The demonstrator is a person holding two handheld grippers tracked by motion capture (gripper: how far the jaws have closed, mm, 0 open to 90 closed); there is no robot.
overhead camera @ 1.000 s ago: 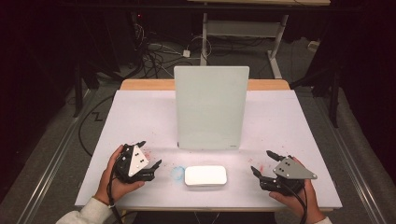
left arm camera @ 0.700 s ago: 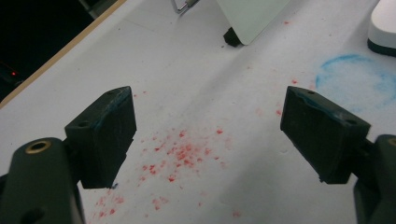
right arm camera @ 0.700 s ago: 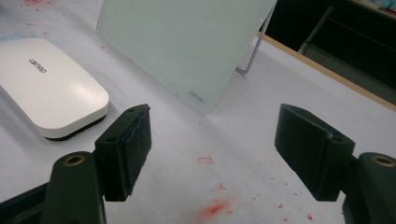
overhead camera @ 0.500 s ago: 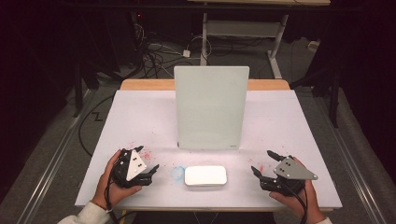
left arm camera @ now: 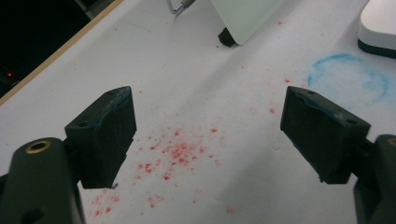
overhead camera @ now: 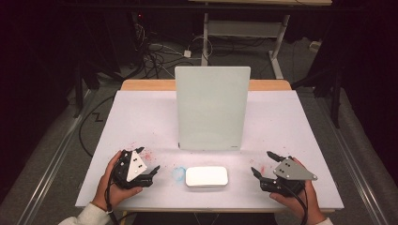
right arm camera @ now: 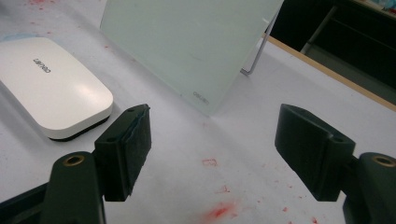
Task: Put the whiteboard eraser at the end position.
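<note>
A white rounded eraser block (overhead camera: 206, 176) (right arm camera: 49, 86) lies flat near the table's front edge, its corner at the top right (left arm camera: 379, 25) of the left gripper view. Behind it stands a pale green glass board (overhead camera: 212, 108) (right arm camera: 184, 42) on a wire stand. My left gripper (overhead camera: 149, 164) (left arm camera: 208, 135) rests low at the front left, open, with nothing between its jaws, over red specks. My right gripper (overhead camera: 264, 165) (right arm camera: 212, 144) sits at the front right, open and empty, pointing toward the board and the block.
The white table cover (overhead camera: 141, 122) bears red marker specks (left arm camera: 175, 151) and a blue ring smudge (overhead camera: 179, 174) (left arm camera: 349, 79) left of the block. A wooden table edge (overhead camera: 145, 85) runs along the back. Cables (overhead camera: 157, 49) and a desk frame (overhead camera: 244, 28) lie beyond on the floor.
My left gripper has shifted slightly toward the front of the table. The right gripper, block and board have stayed put.
</note>
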